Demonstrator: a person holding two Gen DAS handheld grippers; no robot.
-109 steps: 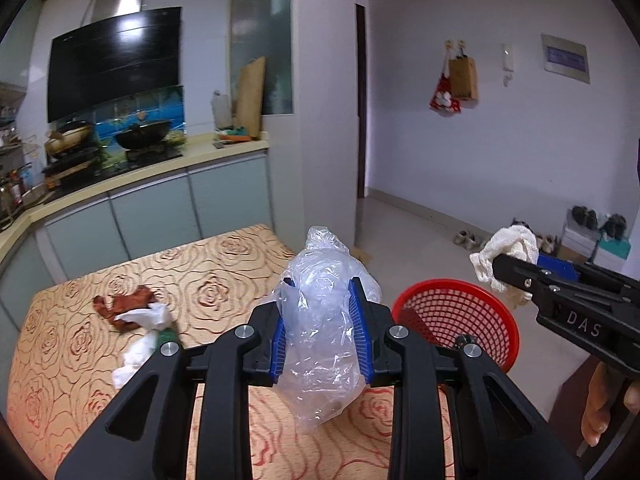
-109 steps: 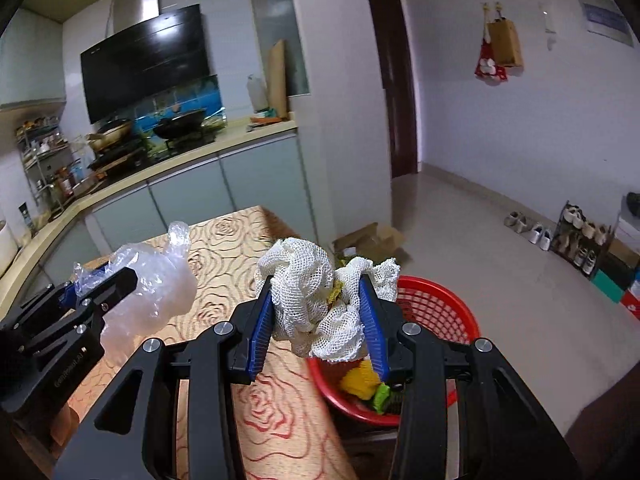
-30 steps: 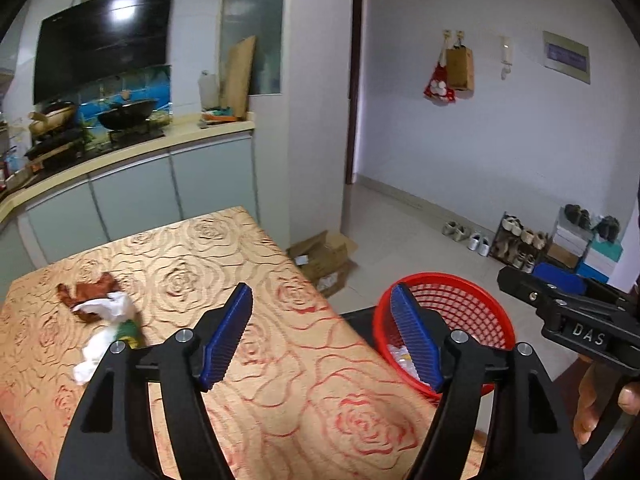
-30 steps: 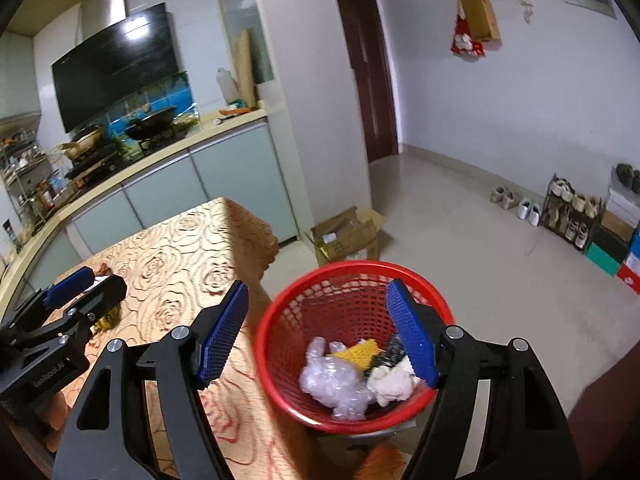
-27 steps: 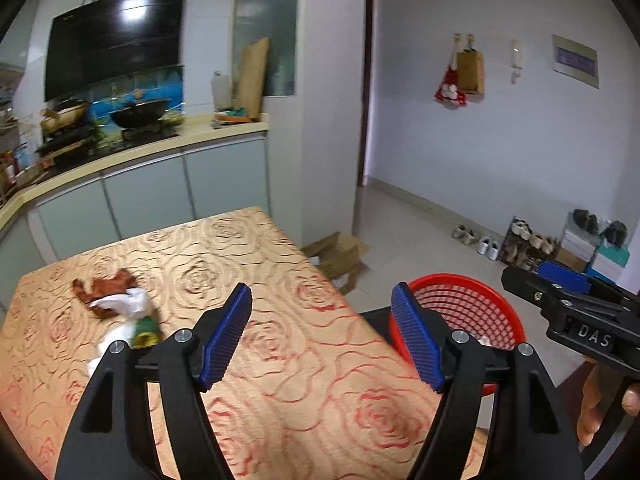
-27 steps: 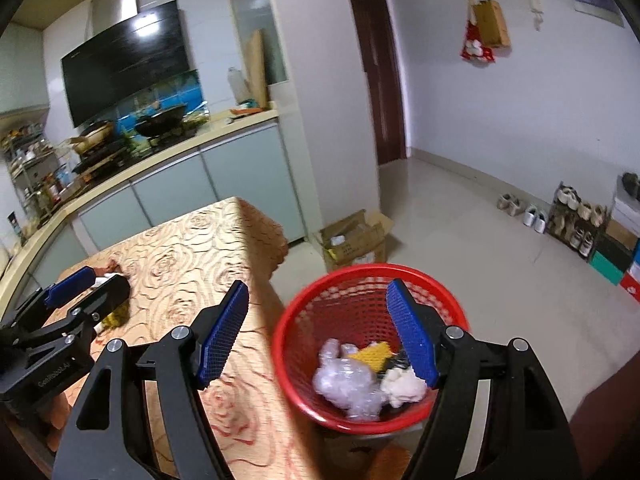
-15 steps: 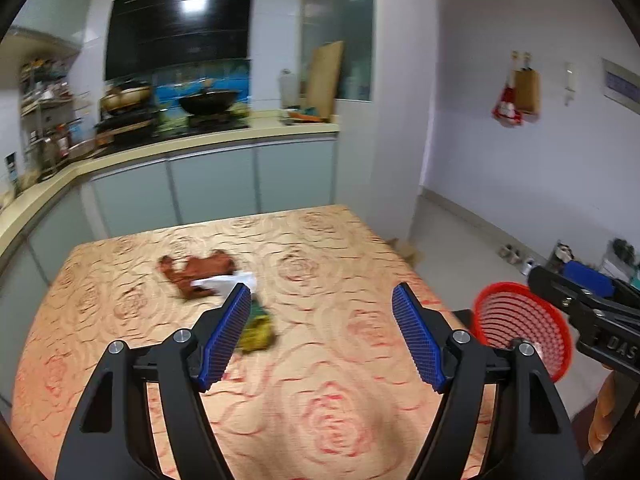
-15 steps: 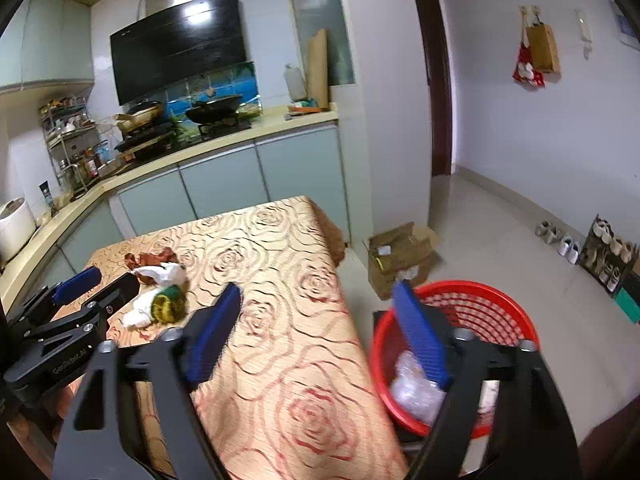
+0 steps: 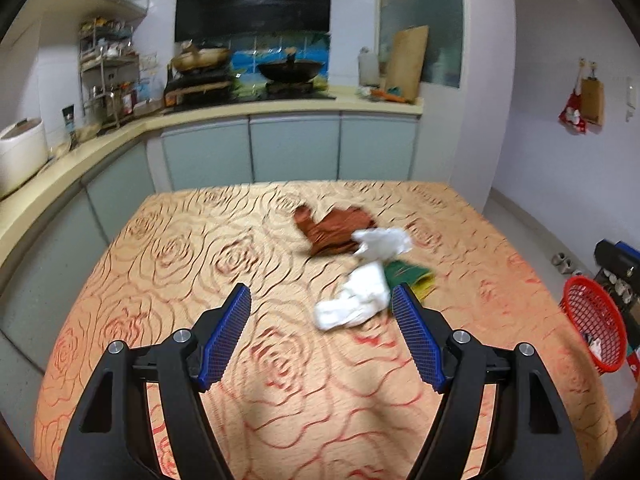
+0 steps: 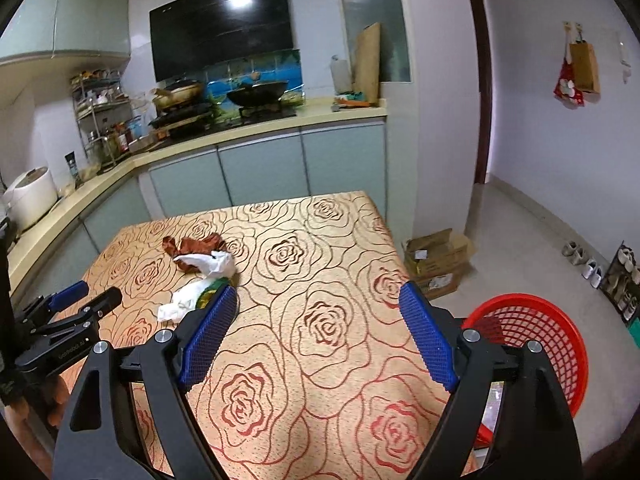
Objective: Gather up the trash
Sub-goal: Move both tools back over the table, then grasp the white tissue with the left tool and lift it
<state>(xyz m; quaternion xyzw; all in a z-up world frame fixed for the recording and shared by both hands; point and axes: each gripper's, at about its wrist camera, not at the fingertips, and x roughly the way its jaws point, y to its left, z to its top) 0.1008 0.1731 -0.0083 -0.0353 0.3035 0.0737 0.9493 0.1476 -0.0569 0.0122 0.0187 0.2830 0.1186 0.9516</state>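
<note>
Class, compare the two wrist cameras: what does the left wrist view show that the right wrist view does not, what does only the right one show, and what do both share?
Only the left wrist view: the left gripper head-on, jaws open and empty, and some trash inside the red mesh basket.

Only the right wrist view: the brown cardboard box on the floor, the dark doorway, and the right gripper head-on, jaws open and empty.

Both: the rose-patterned table, the brown crumpled wrapper, the white crumpled tissues, the green packet, the basket, the stove with black wok.
</note>
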